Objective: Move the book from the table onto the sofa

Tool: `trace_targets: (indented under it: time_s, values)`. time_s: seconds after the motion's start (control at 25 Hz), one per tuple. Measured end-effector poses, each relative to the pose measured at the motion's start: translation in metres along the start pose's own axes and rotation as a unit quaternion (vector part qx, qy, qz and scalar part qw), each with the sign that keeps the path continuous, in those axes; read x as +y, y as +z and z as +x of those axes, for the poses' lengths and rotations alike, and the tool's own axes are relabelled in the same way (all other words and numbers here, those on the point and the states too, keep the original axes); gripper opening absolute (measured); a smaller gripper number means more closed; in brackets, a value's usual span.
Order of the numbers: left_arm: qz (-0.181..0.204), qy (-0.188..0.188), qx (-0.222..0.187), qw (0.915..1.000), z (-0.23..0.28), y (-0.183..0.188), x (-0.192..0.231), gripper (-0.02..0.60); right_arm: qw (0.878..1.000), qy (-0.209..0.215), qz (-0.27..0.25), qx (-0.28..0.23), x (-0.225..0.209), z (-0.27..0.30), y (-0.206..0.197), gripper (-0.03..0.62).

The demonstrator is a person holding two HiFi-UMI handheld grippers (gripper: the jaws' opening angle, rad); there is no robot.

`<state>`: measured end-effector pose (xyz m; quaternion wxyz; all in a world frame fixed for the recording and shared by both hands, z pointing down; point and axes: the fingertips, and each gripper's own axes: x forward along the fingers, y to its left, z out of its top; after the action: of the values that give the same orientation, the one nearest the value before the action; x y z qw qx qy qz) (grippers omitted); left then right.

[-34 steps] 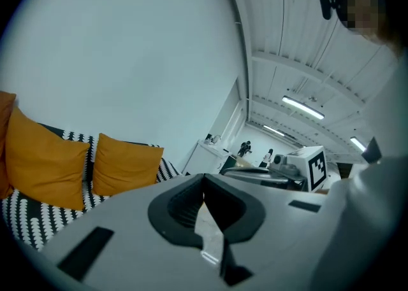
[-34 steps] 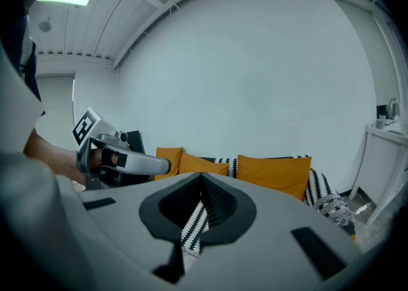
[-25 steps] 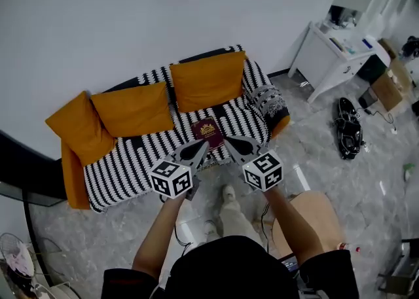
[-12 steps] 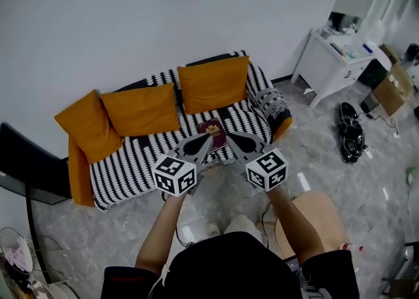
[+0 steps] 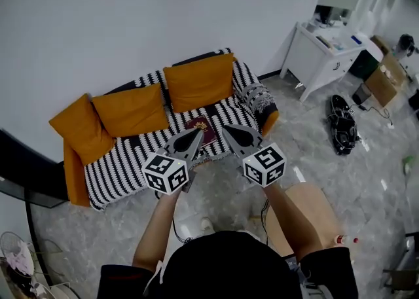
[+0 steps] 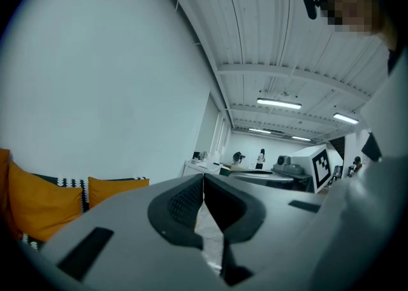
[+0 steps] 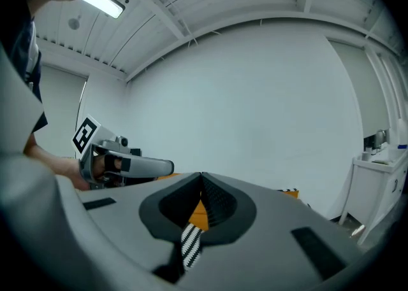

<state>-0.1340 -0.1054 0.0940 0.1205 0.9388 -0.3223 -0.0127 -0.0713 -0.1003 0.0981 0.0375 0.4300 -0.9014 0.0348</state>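
Note:
A dark red book (image 5: 199, 125) lies flat on the striped seat of the sofa (image 5: 124, 160), in front of the orange cushions (image 5: 198, 82). Both grippers hover side by side in front of the sofa, above the seat. My left gripper (image 5: 198, 133) is shut with nothing in it, and in its own view the jaws (image 6: 203, 179) meet tip to tip. My right gripper (image 5: 225, 129) is also shut and empty, its tips (image 7: 201, 176) pressed together. Neither gripper touches the book. The left gripper's tip overlaps the book's near edge in the head view.
A white desk (image 5: 319, 51) stands at the back right, with a cardboard box (image 5: 382, 80) and a black bag (image 5: 342, 131) on the grey floor near it. A small wooden table (image 5: 315, 214) is beside my right leg. A dark panel (image 5: 23, 172) stands left of the sofa.
Both shut grippers have risen and come back from the sofa's front edge. The book has stayed where it lies on the seat.

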Motion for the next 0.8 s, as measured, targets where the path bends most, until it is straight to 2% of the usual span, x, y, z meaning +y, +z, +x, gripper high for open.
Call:
trace_targets:
  time_s: [0.4, 0.8]
  values:
    - [0.017, 0.008, -0.003, 0.9998, 0.0, -0.005, -0.065, 0.017, 0.999, 0.009, -0.001, -0.045, 0.004, -0.066, 0.021, 0.017]
    - [0.02, 0.032, -0.016, 0.9991, -0.017, -0.008, -0.084, 0.017, 0.998, 0.018, -0.012, -0.051, 0.019, -0.088, 0.023, 0.015]
